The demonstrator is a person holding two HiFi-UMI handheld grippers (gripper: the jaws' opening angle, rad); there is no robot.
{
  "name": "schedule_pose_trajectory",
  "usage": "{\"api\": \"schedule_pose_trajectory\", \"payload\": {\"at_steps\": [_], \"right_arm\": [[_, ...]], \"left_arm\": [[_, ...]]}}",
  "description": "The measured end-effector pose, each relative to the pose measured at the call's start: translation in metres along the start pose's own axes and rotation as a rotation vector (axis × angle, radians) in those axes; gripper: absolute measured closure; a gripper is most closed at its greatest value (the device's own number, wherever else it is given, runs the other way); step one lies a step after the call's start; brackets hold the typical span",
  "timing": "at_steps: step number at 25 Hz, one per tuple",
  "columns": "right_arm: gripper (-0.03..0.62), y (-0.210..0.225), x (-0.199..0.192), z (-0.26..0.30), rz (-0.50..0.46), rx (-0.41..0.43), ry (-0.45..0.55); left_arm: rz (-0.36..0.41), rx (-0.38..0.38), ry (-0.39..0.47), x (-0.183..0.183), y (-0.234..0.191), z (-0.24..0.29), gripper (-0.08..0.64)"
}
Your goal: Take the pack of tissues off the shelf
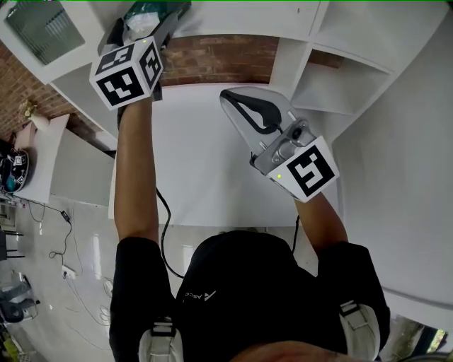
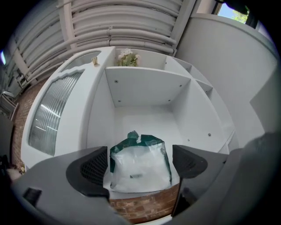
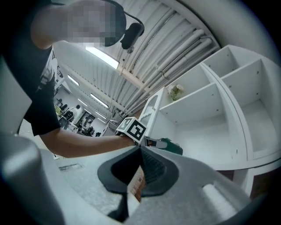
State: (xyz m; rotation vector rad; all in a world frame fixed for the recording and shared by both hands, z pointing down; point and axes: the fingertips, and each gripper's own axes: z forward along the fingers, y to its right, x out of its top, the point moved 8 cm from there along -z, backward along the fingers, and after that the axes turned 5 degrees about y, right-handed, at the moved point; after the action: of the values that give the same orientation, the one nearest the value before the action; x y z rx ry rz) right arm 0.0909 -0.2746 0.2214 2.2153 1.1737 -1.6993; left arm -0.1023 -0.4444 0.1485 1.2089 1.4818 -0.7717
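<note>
The pack of tissues [image 2: 140, 165], clear plastic with a dark green top, stands at the front edge of a white shelf compartment [image 2: 145, 116]. My left gripper [image 2: 141, 161] is open, one jaw on each side of the pack, with a gap showing at the right pad [image 2: 188, 161]. In the head view the left gripper [image 1: 152, 20] reaches up to the pack [image 1: 144, 21] at the top left. My right gripper [image 1: 226, 97] is held lower, in front of the white panel, its jaws shut on nothing. From the right gripper [image 3: 139, 151] view the pack [image 3: 172, 147] shows beyond the left marker cube [image 3: 134, 128].
The white shelf unit [image 1: 340, 85] has several open compartments to the right. A brick strip [image 1: 219, 60] runs below the shelf edge. A small plant [image 2: 127, 58] stands on the shelf above. A ribbed glass door [image 2: 55, 112] is on the left. Cables [image 1: 67, 240] lie on the floor.
</note>
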Motion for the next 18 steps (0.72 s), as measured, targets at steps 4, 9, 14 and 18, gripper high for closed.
{"api": "schedule_pose_trajectory", "payload": {"at_steps": [4, 9, 14, 18], "right_arm": [[0.591, 0.011, -0.008, -0.003, 0.014, 0.031, 0.007], [0.591, 0.018, -0.017, -0.006, 0.036, 0.045, 0.01], [0.591, 0.022, -0.026, -0.008, 0.052, 0.044, 0.002], [0.591, 0.025, -0.03, -0.006, 0.055, 0.033, -0.009]], "left_arm": [[0.001, 0.027, -0.028, -0.006, -0.004, 0.015, 0.107], [-0.029, -0.014, -0.069, -0.016, -0.005, 0.028, 0.107], [-0.013, 0.011, -0.073, -0.016, -0.008, 0.025, 0.193], [-0.002, 0.014, -0.059, -0.016, -0.007, 0.024, 0.243]]}}
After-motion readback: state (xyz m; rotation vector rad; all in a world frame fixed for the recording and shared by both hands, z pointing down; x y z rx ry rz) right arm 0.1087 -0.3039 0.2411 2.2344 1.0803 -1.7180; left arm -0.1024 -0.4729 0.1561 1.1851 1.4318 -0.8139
